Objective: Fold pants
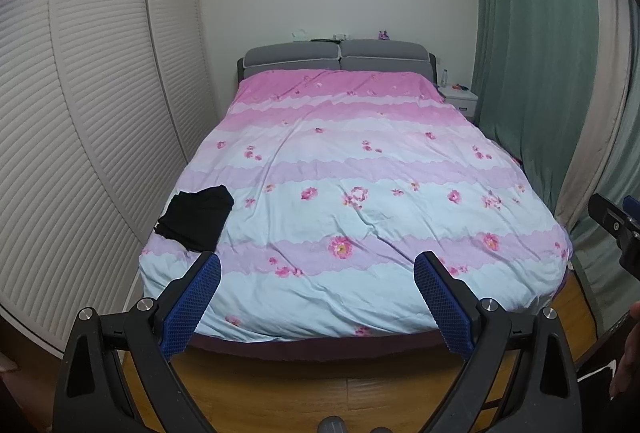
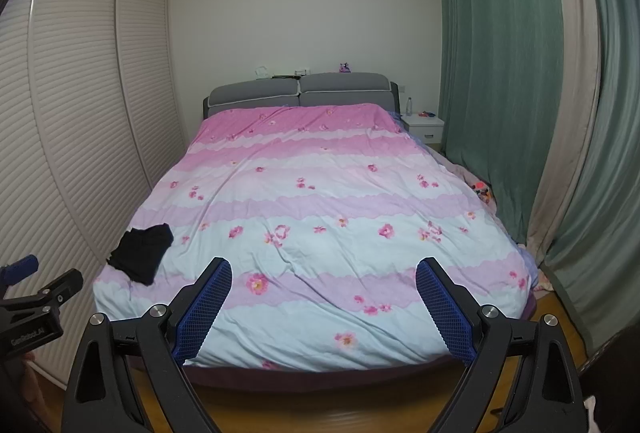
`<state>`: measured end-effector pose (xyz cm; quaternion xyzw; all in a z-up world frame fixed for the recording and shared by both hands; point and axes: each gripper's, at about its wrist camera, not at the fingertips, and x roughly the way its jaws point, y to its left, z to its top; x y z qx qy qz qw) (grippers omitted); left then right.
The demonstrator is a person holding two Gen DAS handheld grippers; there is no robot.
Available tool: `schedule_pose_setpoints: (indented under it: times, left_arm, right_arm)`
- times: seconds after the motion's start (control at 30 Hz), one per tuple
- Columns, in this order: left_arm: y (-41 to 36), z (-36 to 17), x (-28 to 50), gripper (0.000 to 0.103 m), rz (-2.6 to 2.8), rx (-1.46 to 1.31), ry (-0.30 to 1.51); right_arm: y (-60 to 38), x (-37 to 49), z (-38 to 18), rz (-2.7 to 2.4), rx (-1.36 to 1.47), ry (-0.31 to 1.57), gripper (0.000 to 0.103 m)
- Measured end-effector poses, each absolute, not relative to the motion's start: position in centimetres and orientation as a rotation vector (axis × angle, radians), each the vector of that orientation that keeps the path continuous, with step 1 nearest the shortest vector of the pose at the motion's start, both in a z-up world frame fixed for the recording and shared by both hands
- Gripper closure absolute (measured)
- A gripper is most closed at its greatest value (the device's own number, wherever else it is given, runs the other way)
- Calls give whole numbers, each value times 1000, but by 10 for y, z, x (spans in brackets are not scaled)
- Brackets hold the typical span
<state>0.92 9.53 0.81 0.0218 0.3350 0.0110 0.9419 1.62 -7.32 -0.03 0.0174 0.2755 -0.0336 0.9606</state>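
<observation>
Black pants lie bunched compactly at the bed's near-left corner, either folded or awaiting folding; both hand-held grippers, left and right, hover released, well apart from them.

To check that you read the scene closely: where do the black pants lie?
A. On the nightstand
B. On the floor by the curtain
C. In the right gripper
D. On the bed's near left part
D: the black pants lie crumpled on the quilt, wardrobe side, both grippers open and empty.
</observation>
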Motion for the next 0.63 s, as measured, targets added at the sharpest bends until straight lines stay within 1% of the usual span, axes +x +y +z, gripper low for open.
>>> schedule_pose_setpoints:
  times: [0.4,0.47,0.63]
  left_arm:
    - [103,5,16,4,-7,4,707]
    - [103,4,16,1,-11,8,707]
    - [99,9,10,0,-7,47,665]
  right_arm:
    - [-72,16,0,-69,39,561,9]
    - [-72,16,-1,-68,40,562,9]
    - [-72,16,0,-66,40,563,9]
